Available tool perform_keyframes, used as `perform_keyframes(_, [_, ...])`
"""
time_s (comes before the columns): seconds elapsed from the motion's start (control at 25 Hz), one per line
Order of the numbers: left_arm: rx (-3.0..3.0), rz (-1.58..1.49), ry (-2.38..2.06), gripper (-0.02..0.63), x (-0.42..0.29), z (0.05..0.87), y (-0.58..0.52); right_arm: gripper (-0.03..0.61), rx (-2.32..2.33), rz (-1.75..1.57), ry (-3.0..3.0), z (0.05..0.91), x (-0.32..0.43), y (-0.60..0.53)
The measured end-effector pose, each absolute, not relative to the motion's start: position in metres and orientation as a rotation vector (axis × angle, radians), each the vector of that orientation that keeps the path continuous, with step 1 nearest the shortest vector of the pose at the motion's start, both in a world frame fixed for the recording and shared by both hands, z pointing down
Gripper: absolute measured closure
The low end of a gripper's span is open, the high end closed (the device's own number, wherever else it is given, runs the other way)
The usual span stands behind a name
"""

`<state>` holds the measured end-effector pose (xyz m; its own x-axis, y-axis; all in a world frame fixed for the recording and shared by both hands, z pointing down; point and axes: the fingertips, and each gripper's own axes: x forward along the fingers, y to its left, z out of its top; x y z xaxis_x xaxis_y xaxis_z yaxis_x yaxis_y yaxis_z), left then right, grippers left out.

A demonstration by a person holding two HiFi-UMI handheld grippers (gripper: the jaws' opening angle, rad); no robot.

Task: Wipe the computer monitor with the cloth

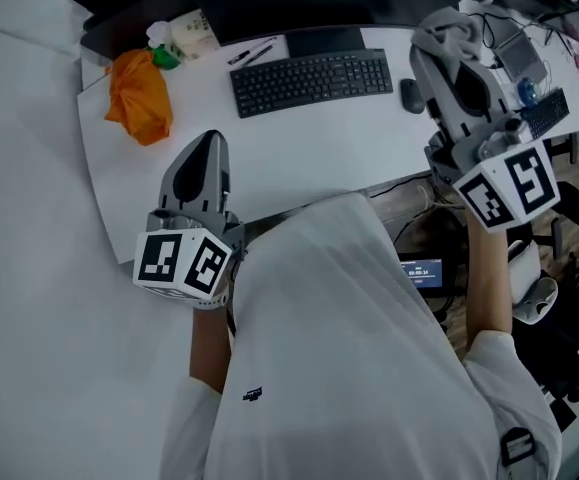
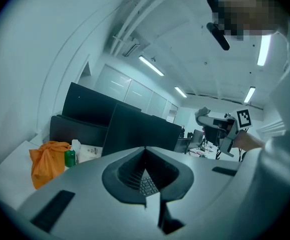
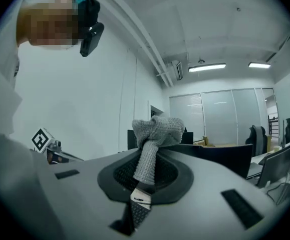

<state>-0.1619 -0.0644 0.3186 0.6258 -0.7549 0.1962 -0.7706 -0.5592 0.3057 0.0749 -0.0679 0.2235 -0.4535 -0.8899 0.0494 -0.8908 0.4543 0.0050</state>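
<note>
White table (image 1: 309, 158) carries the dark monitor (image 2: 134, 131) at its far edge, with a black keyboard (image 1: 311, 80) in front. Right gripper (image 3: 147, 169) hangs over the table's right end, jaws clamped on a grey knitted cloth (image 3: 157, 129) that bunches above them, apart from the screen. Left gripper (image 1: 209, 140) hovers over the near edge, jaws closed together on nothing. Assessment: cloth secured; no contact with the monitor; all wiping appears outstanding.
</note>
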Motion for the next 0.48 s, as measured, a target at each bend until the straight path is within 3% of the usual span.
perform_keyframes(0.48, [2.556, 0.075, -1.098, 0.595, -0.124, 0.323, -0.06, 0.552, 1.666, 0.148, -2.553, 0.299, 0.092, -0.007])
